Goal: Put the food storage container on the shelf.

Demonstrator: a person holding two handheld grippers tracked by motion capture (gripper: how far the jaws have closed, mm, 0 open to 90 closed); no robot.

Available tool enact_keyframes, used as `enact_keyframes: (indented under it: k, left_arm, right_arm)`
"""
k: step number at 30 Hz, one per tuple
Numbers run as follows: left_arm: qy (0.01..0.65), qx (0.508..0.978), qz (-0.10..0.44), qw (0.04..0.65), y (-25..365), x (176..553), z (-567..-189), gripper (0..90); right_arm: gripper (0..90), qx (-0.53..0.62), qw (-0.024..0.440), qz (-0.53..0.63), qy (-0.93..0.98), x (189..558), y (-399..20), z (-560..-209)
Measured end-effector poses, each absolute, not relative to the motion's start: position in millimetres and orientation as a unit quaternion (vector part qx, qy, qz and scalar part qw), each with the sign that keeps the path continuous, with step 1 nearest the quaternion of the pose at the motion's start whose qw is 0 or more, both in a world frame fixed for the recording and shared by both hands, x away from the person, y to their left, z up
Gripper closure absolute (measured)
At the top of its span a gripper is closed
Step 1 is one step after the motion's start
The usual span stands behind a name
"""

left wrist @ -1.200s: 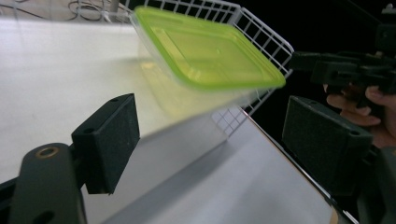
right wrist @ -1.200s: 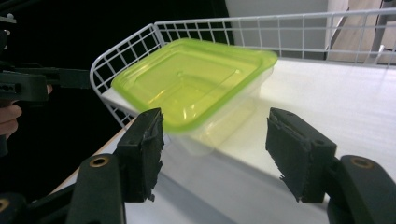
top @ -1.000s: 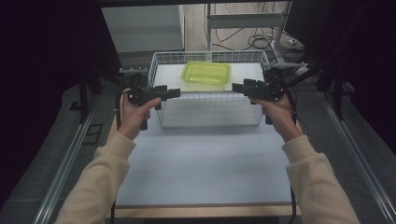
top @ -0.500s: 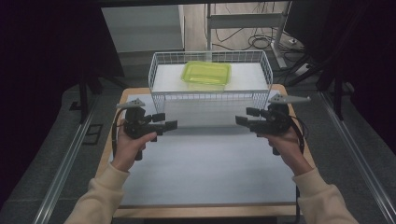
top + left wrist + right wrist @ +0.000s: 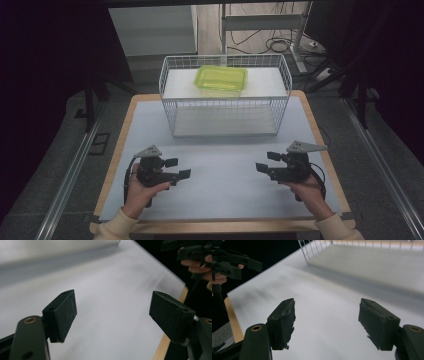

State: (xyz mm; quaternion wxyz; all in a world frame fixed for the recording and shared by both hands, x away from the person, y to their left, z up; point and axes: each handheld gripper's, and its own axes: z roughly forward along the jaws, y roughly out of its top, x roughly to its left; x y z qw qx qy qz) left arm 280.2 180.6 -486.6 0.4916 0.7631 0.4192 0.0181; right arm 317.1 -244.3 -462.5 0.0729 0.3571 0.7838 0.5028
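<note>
The white wire basket (image 5: 225, 97) stands at the far middle of the table (image 5: 120, 145), and a yellow-green lidded plastic container (image 5: 221, 78) lies inside it, toward the far side and left of centre. The basket's near wall also shows at the top of your right gripper view (image 5: 362, 243). You hold your left gripper (image 5: 177, 169) low over the near left part of the white mat (image 5: 225, 170), pointing toward the middle; its jaws stand spread wide with nothing between them, as the left gripper view (image 5: 112, 312) confirms. Your right gripper (image 5: 267, 162) sits over the near right part of the mat, facing the left one, jaws likewise parted and empty (image 5: 325, 320). Both are well apart from the basket and from each other.
</note>
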Motion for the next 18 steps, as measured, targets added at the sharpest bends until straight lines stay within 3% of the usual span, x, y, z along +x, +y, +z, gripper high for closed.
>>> enact_keyframes:
  k: [7,18]
  left_arm:
    - [0.424,0.776,0.013,0.467,178,277,-506,22.0]
    - [0.434,0.776,0.035,0.457,184,278,-511,22.0]
  right_arm:
    - [28.6,0.383,0.048,0.477,0.79,312,-250,-492]
    - [18.3,0.378,0.107,0.474,0.788,310,-252,-494]
